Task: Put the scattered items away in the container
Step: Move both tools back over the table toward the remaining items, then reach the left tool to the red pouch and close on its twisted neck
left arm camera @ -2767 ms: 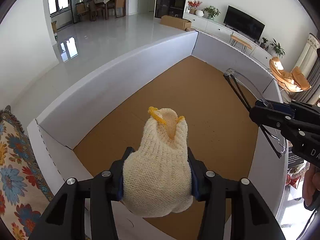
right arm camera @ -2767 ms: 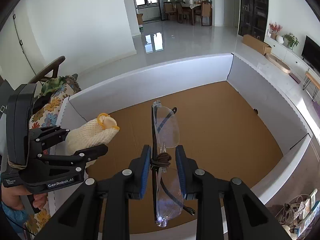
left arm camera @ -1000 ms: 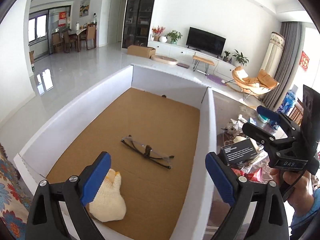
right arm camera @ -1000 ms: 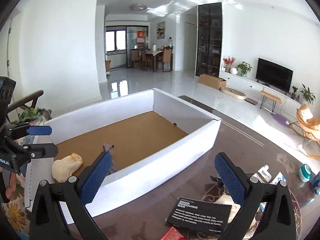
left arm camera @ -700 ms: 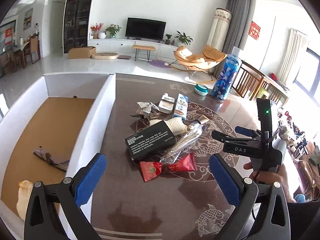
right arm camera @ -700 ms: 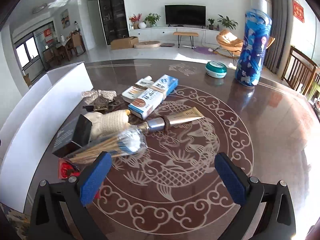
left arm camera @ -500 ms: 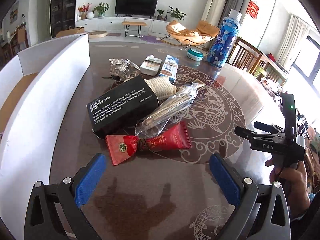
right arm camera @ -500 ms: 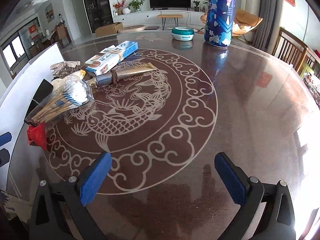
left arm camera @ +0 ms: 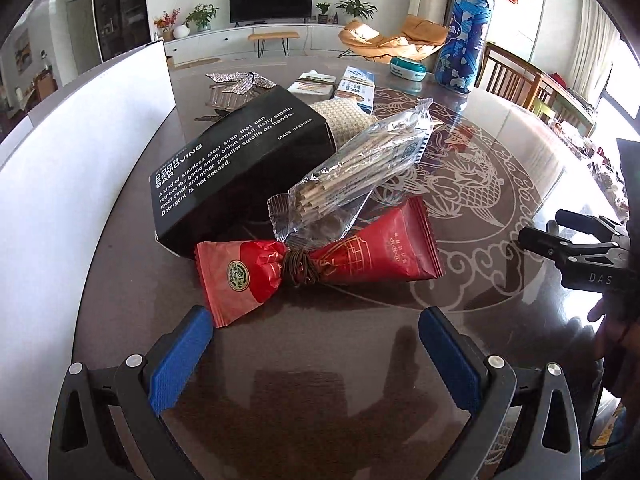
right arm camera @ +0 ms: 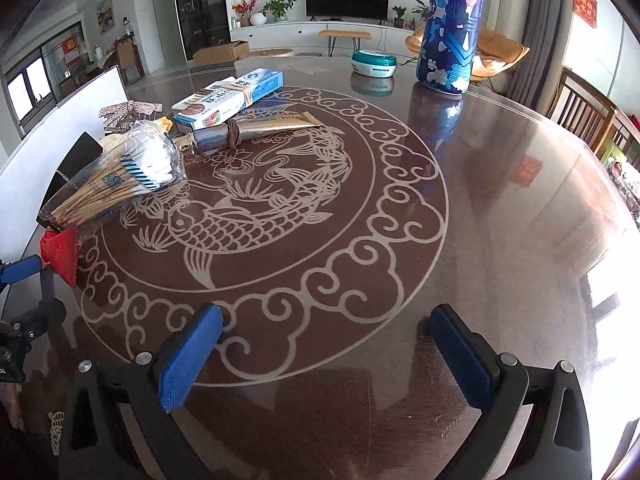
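Note:
My left gripper (left arm camera: 314, 330) is open and empty, low over the table just in front of a red packet (left arm camera: 320, 256) tied with brown cord. Behind it lie a clear bag of sticks (left arm camera: 360, 164), a black soap box (left arm camera: 236, 160) and a knitted item (left arm camera: 348, 120). The white container wall (left arm camera: 72, 168) stands at the left. My right gripper (right arm camera: 326, 330) is open and empty over the table's fish pattern. Its view shows the bag of sticks (right arm camera: 120, 180), a gold tube (right arm camera: 256, 128) and a blue-white box (right arm camera: 236, 96) at the left.
A tall blue bottle (right arm camera: 450, 28) and a teal round tin (right arm camera: 374, 62) stand at the table's far side. A silver foil wrapper (left arm camera: 236, 82) and small boxes (left arm camera: 336, 84) lie behind the black box. Wooden chairs (right arm camera: 592, 120) stand at the right.
Both grippers let go of the glove and the glasses in the container and swung right to the table. The left gripper has since come down closer to the red packet.

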{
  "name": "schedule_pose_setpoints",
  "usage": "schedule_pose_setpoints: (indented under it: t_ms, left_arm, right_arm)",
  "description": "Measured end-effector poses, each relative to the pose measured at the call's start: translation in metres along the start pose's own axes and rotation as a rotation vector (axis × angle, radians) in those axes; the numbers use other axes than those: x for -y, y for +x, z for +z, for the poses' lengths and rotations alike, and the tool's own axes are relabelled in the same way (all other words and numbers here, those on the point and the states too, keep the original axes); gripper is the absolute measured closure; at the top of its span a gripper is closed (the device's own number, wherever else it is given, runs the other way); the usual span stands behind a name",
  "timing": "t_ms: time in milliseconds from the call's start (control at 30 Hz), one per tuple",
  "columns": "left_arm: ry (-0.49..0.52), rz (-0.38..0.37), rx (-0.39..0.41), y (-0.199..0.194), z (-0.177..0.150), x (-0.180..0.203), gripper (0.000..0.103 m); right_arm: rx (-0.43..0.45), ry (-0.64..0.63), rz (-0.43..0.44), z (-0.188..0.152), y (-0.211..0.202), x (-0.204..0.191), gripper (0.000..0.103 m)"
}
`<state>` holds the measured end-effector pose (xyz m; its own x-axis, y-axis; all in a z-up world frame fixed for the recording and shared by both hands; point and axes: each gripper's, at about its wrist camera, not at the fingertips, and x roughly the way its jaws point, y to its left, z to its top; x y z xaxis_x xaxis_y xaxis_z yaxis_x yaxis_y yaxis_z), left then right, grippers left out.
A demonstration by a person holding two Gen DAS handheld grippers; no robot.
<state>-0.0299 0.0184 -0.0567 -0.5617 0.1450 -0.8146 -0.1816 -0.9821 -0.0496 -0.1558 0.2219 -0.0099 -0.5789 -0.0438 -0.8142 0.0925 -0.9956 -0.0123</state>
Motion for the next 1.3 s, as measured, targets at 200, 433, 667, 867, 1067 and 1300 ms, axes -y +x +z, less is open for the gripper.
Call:
schedule_pose_setpoints:
  t_ms: [200, 433, 667, 867, 1067, 1300]
  left_arm:
    - [-0.003, -0.015, 0.004, -0.0006, 0.0006, -0.0032, 0.0]
    - [-0.017, -0.038, 0.015, 0.0006, 0.0025, -0.0038, 0.0]
    - [0.0, -0.019, 0.008, 0.0022, 0.0026, -0.0003, 0.0]
    - [0.025, 0.011, -0.004, 0.0047, 0.0029, 0.0037, 0.0]
    - [0.037, 0.025, -0.011, 0.0057, 0.0031, 0.0052, 0.0]
    - [0.038, 0.026, -0.011, 0.0057, 0.0032, 0.0052, 0.0]
  right_arm:
    - [0.0, 0.0, 0.0, -0.0002, 0.0001, 0.0, 0.0]
    - [0.0, 0.0, 0.0, 0.0002, 0.0002, 0.0002, 0.0]
    - [0.0, 0.0, 0.0, 0.0004, 0.0002, 0.0003, 0.0]
    - [0.0, 0.001, 0.0, 0.0005, 0.0003, 0.0003, 0.0]
    - [0.0, 0.001, 0.0, 0.0003, 0.0002, 0.0003, 0.0]
    - [0.0, 0.001, 0.0, 0.0001, 0.0002, 0.0004, 0.0]
